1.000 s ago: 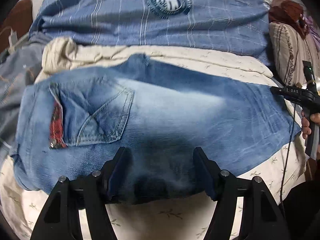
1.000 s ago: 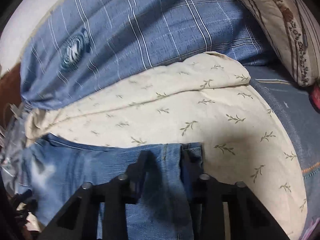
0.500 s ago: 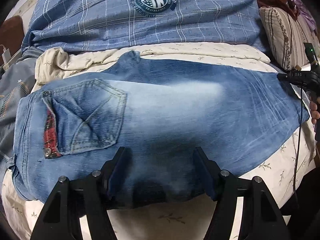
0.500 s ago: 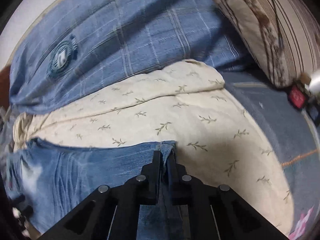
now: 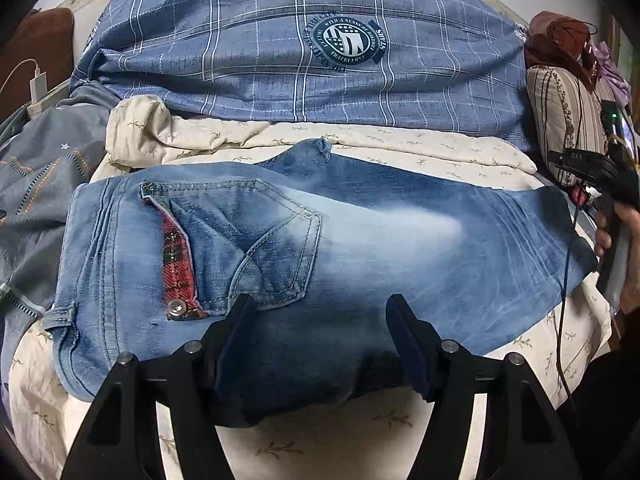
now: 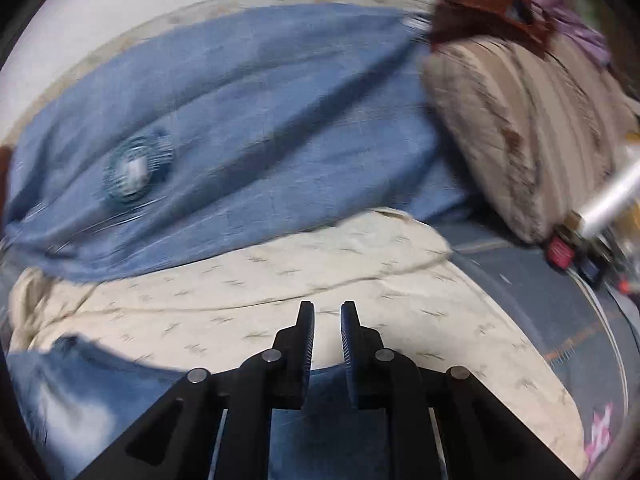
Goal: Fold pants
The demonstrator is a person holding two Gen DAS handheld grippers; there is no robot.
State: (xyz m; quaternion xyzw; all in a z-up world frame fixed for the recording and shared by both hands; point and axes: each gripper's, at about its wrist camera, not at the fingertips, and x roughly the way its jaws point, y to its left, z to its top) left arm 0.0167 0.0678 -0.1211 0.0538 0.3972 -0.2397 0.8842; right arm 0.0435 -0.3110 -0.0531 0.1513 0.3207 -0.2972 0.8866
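Faded blue jeans (image 5: 360,248) lie folded flat across the cream sheet (image 5: 400,148), back pocket with red plaid trim (image 5: 176,264) at the left, hem end at the right. My left gripper (image 5: 320,304) hovers open over the jeans' near edge, its fingers apart with denim under them. My right gripper (image 6: 327,312) is above the hem end of the jeans (image 6: 80,392). Its jaws are opening, a narrow gap between the pads and nothing in it. From the left wrist view it (image 5: 560,157) shows at the far right, held by a hand (image 5: 624,240).
A blue checked quilt (image 5: 300,60) with a round badge lies behind the jeans. A striped pillow (image 5: 560,120) and brown cloth sit at the right, a grey garment (image 5: 40,168) and white charger (image 5: 38,80) at the left. A black cable (image 5: 564,300) hangs by the right edge.
The right gripper shut on the jeans' hem, then let go, rose and tilted upward; its view is blurred. The left gripper drew back a little with its jaws unchanged.
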